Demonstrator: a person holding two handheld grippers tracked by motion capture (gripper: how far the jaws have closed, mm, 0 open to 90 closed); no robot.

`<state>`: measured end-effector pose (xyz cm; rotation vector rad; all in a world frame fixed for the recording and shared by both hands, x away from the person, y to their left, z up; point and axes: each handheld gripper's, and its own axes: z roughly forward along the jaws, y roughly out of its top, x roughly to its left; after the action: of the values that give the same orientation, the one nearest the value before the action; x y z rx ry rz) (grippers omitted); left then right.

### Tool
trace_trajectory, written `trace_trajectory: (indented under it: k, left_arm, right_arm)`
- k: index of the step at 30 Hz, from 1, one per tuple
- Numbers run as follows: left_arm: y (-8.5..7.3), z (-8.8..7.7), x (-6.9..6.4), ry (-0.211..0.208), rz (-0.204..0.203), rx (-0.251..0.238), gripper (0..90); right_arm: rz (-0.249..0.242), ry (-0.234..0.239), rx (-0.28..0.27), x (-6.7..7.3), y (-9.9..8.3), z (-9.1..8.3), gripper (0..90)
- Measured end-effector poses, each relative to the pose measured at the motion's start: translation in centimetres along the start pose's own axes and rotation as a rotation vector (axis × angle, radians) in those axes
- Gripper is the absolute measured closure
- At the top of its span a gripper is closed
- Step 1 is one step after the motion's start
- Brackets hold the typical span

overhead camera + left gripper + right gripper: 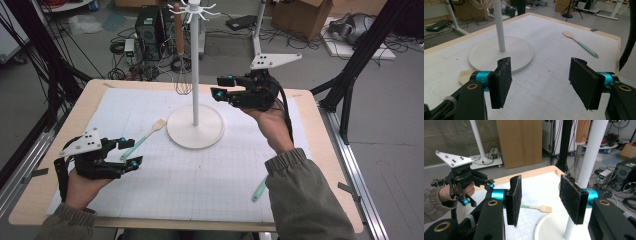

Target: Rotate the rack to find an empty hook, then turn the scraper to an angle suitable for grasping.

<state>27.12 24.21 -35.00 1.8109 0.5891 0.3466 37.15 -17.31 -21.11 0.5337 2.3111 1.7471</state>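
Observation:
A white rack with hooks at its top stands on a round base at mid-table. A whisk with a wooden handle hangs from it. A mint-handled wooden spatula lies left of the base. My left gripper rests low just beside that handle, open, nothing between its pads. My right gripper hovers right of the pole, pointing left, open and empty. A second mint-handled spatula lies near the front right, partly under the right sleeve.
A white gridded mat covers the wooden table. Beyond the far edge are cables, a computer case and cardboard boxes on the floor. Black frame posts stand at the table's right and left.

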Motion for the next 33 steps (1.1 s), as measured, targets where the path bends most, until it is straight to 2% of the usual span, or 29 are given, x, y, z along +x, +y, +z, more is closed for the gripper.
trace_trajectory:
  k: [5,11,15,24,29,32,33]
  left_arm:
    - [0.0,0.0,0.0,0.001,0.002,0.004,35.0]
    - [-0.1,0.0,0.1,0.006,0.001,0.006,34.9]
    - [-0.1,-0.3,0.3,0.018,-0.002,0.005,34.9]
    - [-0.5,-0.4,0.8,0.041,-0.013,0.018,34.8]
    - [-0.8,0.0,0.8,0.041,-0.012,0.03,34.7]
    - [-0.9,0.3,0.7,0.04,-0.012,0.036,33.8]
    - [-1.0,0.3,0.7,0.039,-0.012,0.038,33.8]
  right_arm:
    - [0.019,-0.002,0.021,-0.3,-1.7,0.0,49.5]
    - [0.031,-0.014,0.036,-0.4,-3.0,-0.2,47.3]
    - [0.039,-0.02,0.037,-0.1,-3.9,-0.4,46.3]
    - [0.045,-0.032,0.076,0.5,-6.5,-1.0,45.7]
    - [0.041,-0.054,0.102,0.8,-8.2,-2.2,48.9]
    - [0.047,-0.06,0.102,1.0,-9.7,-3.5,55.6]
    - [0.047,-0.06,0.102,1.0,-9.7,-3.5,55.6]
